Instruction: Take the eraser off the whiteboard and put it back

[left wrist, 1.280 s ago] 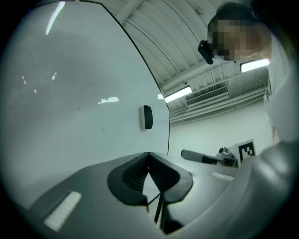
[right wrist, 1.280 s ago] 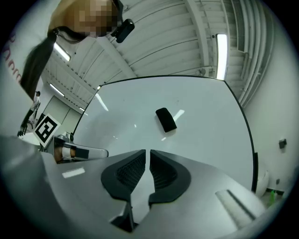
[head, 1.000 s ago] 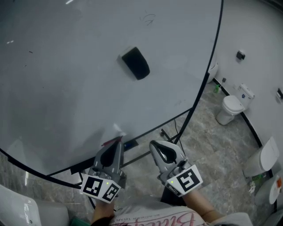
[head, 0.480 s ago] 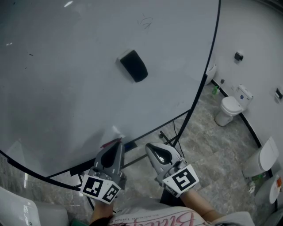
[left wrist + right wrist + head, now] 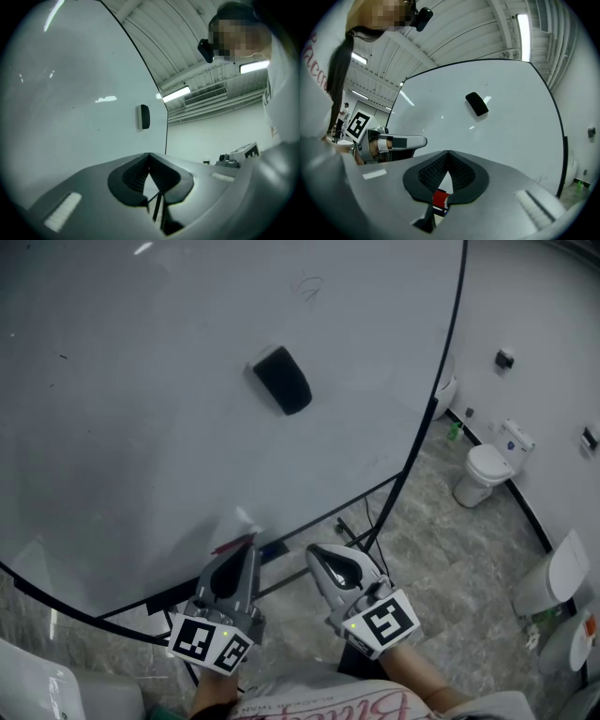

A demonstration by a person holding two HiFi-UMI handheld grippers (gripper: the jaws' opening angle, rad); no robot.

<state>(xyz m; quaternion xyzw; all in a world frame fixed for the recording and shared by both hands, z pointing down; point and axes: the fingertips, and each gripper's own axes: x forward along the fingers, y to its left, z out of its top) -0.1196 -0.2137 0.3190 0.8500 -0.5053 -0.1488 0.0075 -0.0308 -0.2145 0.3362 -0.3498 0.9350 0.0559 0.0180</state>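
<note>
A black, rounded-rectangle eraser (image 5: 283,380) clung to the face of the large, glossy white whiteboard with its thin black frame (image 5: 131,427), set a little askew in the upper middle of the board and apart from every edge. A faint pen scribble lay above it. Both tools hung low near the board's bottom edge, well apart from the eraser. The left grey hand-held gripper (image 5: 249,544) had its jaws brought together with nothing between them, and its own view showed the eraser (image 5: 145,116) edge-on, standing proud of the board as a slim block. The right grey hand-held gripper (image 5: 316,553) was likewise closed and empty, pointing roughly level at the board, with the eraser (image 5: 476,104) above and ahead of it. Off to the right, a white toilet (image 5: 481,471) stood on the mottled stone floor (image 5: 441,549), clear of the work. The take-off had not yet begun. The eraser looked light and stiff on its outer shell, probably a plastic back over a soft felt face, and it was most likely held by a magnet, so it should have come off with a short pull or a peel from one end. The best hold seemed to be across its two long sides, jaws opened first and turned to match its tilt. The smooth shell could have slipped under a shallow pinch.
</note>
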